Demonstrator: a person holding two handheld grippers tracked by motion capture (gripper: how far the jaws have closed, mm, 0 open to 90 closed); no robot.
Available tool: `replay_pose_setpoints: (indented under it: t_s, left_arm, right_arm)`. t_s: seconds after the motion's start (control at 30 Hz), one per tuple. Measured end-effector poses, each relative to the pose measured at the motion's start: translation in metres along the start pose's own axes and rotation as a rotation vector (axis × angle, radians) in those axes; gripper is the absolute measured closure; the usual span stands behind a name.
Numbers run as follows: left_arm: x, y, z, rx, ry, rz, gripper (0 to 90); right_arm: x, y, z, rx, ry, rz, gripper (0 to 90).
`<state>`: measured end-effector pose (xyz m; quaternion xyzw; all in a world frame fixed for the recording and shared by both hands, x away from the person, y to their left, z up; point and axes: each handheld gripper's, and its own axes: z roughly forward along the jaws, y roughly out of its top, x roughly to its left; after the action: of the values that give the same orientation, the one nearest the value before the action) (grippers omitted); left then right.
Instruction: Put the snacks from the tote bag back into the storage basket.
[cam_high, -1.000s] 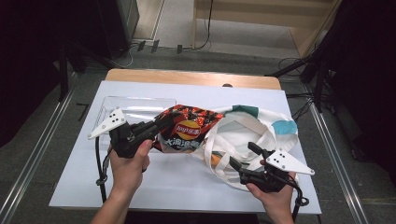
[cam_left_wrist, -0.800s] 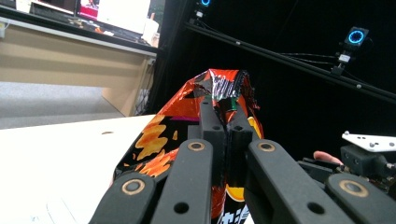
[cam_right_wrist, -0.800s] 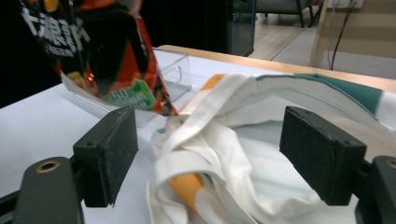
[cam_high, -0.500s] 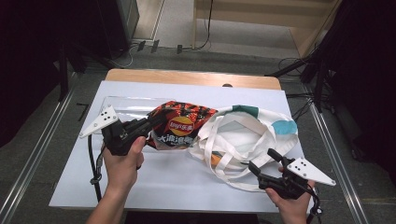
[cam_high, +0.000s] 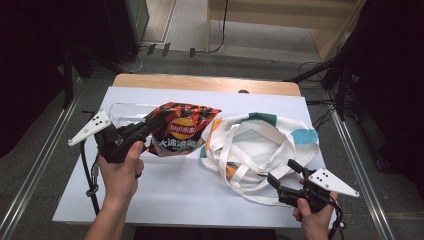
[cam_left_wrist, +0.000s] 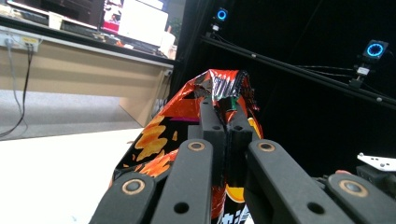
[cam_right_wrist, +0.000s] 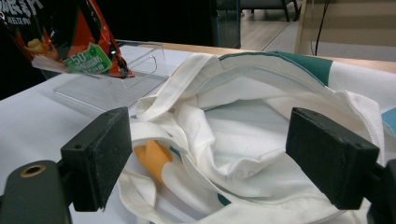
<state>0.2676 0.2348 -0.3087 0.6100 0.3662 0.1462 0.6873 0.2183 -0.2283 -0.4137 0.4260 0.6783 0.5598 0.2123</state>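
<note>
A white-covered table (cam_high: 165, 200) stood on grey floor; the left gripper (cam_high: 150, 126) clenched a chip bag (cam_high: 182, 130), the right gripper (cam_high: 286, 172) gaped beside a tote bag (cam_high: 260, 145).

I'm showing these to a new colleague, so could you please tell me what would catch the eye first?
The shiny red-and-orange crisp bag stands out, pinched at its edge by the left hand-held gripper above the white table. Beside it, at table centre-right, lies the crumpled white cloth tote bag with teal and orange patches, with the open right hand-held gripper at its near edge.

A white-covered table (cam_high: 165, 195) carries a white tote bag (cam_high: 260, 145) and a clear tray (cam_high: 120, 111).
</note>
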Motion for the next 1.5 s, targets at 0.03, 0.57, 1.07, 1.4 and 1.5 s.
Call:
replay_pose_setpoints:
  t_s: [0.03,0.57,1.07,1.4,1.5]
  left_arm:
    - [0.001,0.001,-0.001,-0.003,0.002,0.000,90.0]
    - [0.025,0.018,-0.010,-0.006,0.034,0.002,90.0]
    - [0.065,0.026,-0.012,0.020,0.089,0.020,90.0]
    - [0.104,-0.002,-0.001,0.061,0.103,-0.017,90.0]
    - [0.118,-0.012,0.003,0.093,0.115,-0.048,90.0]
  right_arm:
    - [0.000,0.000,0.000,0.002,-0.003,-0.003,15.1]
    - [0.003,-0.002,0.004,0.010,0.005,-0.019,15.2]
    - [0.003,-0.004,0.007,0.024,0.003,-0.015,15.3]
    - [0.005,-0.006,0.009,0.033,0.007,-0.016,15.4]
    - [0.005,-0.007,0.011,0.038,0.006,-0.019,15.6]
